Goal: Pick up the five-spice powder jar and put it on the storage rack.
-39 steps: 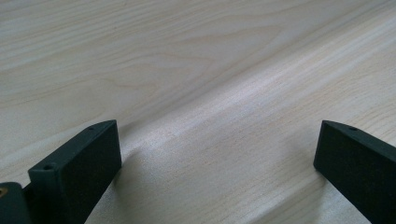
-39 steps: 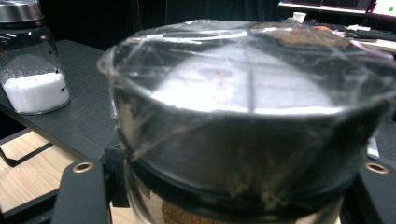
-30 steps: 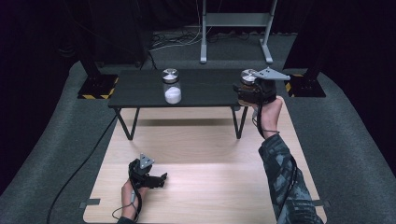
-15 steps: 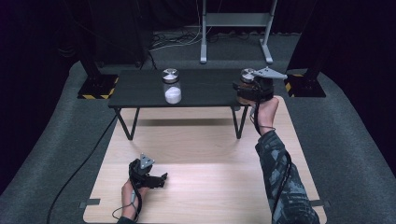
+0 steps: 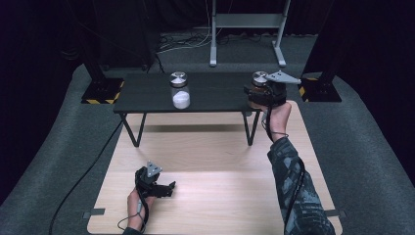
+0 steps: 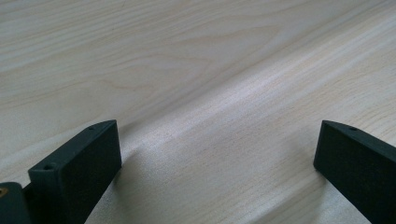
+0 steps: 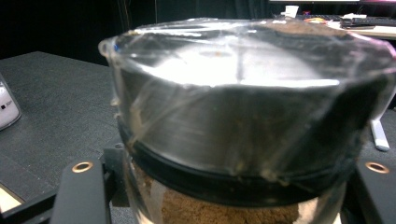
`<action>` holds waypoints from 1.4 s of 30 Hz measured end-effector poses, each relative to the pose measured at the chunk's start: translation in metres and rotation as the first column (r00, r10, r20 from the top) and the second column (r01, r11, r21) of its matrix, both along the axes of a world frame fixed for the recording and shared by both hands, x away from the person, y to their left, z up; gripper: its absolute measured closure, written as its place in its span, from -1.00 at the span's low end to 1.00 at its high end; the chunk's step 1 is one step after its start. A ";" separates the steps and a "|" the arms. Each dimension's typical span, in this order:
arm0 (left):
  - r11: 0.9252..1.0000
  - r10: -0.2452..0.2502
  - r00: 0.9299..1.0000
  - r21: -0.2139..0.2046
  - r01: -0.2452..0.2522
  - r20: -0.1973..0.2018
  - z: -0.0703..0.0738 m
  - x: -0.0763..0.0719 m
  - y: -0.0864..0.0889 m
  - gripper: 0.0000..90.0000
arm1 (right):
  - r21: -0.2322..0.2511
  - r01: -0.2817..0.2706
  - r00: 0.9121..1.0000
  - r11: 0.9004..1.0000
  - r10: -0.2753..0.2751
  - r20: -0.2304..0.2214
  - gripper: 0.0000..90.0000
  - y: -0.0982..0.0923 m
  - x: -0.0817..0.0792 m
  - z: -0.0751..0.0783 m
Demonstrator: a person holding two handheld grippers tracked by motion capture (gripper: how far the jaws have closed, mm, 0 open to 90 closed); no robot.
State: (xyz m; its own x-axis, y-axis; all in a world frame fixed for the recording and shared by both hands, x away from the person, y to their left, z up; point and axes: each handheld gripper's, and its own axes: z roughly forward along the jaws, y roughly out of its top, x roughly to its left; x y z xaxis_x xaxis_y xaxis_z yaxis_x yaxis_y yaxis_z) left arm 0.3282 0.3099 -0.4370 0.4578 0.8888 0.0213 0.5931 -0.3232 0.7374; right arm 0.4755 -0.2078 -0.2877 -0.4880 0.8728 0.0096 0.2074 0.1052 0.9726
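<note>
A glass jar of brown powder [image 5: 259, 78] with a silver lid stands at the right end of the low black table [image 5: 215, 95]. My right gripper [image 5: 264, 96] is shut on it below the lid. In the right gripper view the jar [image 7: 233, 116] sits close up between the two black jaws of that gripper [image 7: 226, 186], and clear film covers its lid. A second jar [image 5: 180, 91] with white powder stands near the table's middle. My left gripper [image 5: 155, 182] rests low on the pale wooden board [image 5: 220, 196], open. Nothing is between its fingers in the left gripper view [image 6: 219, 154].
The white jar's edge [image 7: 7, 109] shows at the left of the right gripper view. Yellow-and-black striped stand bases [image 5: 100, 93] flank the table on grey carpet. A metal frame [image 5: 244, 29] stands behind it. A cable [image 5: 83, 176] trails along the floor at left.
</note>
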 end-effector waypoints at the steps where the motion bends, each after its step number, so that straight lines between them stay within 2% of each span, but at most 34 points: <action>1: 1.000 -0.001 1.000 0.001 0.000 0.000 0.000 0.000 0.000 -0.99 | -0.001 0.001 1.000 1.000 -0.001 0.000 -0.35 0.000 0.000 0.000; 9: 1.000 -0.002 1.000 0.001 0.002 0.002 0.000 0.000 0.000 -0.99 | -0.020 0.008 1.000 1.000 -0.008 -0.015 -0.37 0.003 0.000 0.004; 10: 1.000 -0.001 1.000 0.000 0.001 0.002 0.000 0.000 0.000 -0.99 | -0.048 0.018 0.999 0.999 -0.020 -0.041 -0.42 0.008 0.002 0.008; 11: 1.000 -0.001 1.000 0.000 0.001 0.002 0.000 0.000 0.000 -0.99 | -0.048 0.018 0.999 0.999 -0.020 -0.041 -0.42 0.008 0.002 0.008; 12: 1.000 -0.001 1.000 0.001 0.001 0.002 0.000 0.000 0.000 -0.99 | -0.065 0.025 0.998 0.998 -0.028 -0.055 -0.53 0.011 0.003 0.009; 13: 1.000 -0.001 1.000 0.001 0.001 0.001 0.000 0.000 0.000 -0.99 | -0.060 0.030 0.998 0.998 -0.034 -0.061 -0.62 0.012 0.004 0.007; 14: 1.000 -0.001 1.000 0.001 0.001 0.001 0.000 0.000 0.000 -0.99 | -0.041 0.049 0.997 0.998 -0.051 -0.059 -0.79 0.013 0.001 0.003; 15: 1.000 -0.001 1.000 0.001 0.001 0.001 0.000 0.000 0.000 -0.99 | -0.041 0.049 0.997 0.998 -0.051 -0.059 -0.79 0.013 0.001 0.003; 19: 1.000 -0.001 1.000 0.001 0.001 0.002 0.000 0.000 0.000 -0.99 | -0.016 0.057 0.998 0.998 -0.058 -0.032 -1.00 0.008 -0.011 0.000; 22: 1.000 -0.001 1.000 0.001 0.001 0.002 0.000 0.000 0.000 -0.99 | -0.028 0.062 0.998 0.998 -0.063 -0.031 -1.00 0.006 -0.017 0.003; 25: 1.000 -0.001 1.000 0.002 0.001 0.003 0.000 0.000 0.000 -0.99 | -0.053 0.037 0.998 0.998 -0.040 -0.053 -1.00 -0.003 -0.030 0.008; 29: 1.000 -0.002 1.000 0.003 0.002 0.003 0.000 0.000 0.000 -0.99 | -0.050 0.024 0.997 0.998 -0.028 -0.074 -1.00 -0.015 -0.051 0.002; 30: 1.000 -0.002 1.000 0.003 0.002 0.004 0.000 0.000 0.000 -0.99 | -0.050 0.024 0.997 0.998 -0.028 -0.074 -1.00 -0.015 -0.051 0.002; 32: 1.000 -0.001 1.000 0.002 0.001 0.004 0.000 -0.001 0.000 -0.99 | -0.048 0.020 0.996 0.999 -0.024 -0.087 -1.00 -0.021 -0.064 -0.007; 33: 1.000 -0.002 1.000 0.003 0.002 0.004 0.000 0.000 0.000 -0.99 | -0.055 0.022 0.995 0.998 -0.027 -0.100 -1.00 -0.024 -0.075 -0.018; 34: 1.000 -0.002 1.000 0.003 0.002 0.004 0.000 0.000 0.000 -0.99 | -0.055 0.022 0.995 0.998 -0.027 -0.100 -1.00 -0.024 -0.075 -0.018; 36: 1.000 -0.002 1.000 0.003 0.002 0.004 0.000 0.000 0.000 -0.99 | -0.074 0.026 0.992 0.997 -0.035 -0.122 -1.00 -0.028 -0.091 -0.036; 42: 1.000 -0.002 1.000 0.004 0.002 0.005 0.000 -0.001 -0.001 -0.99 | -0.053 0.028 0.984 0.998 -0.037 -0.172 -1.00 -0.040 -0.132 -0.085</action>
State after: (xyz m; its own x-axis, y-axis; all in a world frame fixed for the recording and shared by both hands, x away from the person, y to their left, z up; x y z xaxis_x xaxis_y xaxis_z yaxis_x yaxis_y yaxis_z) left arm 0.3276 0.3094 -0.4371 0.4595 0.8877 0.0274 0.5889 -0.3276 0.7389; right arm 0.3439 -0.2475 -0.3726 -0.4543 0.8896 0.0475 0.3764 0.1433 0.9153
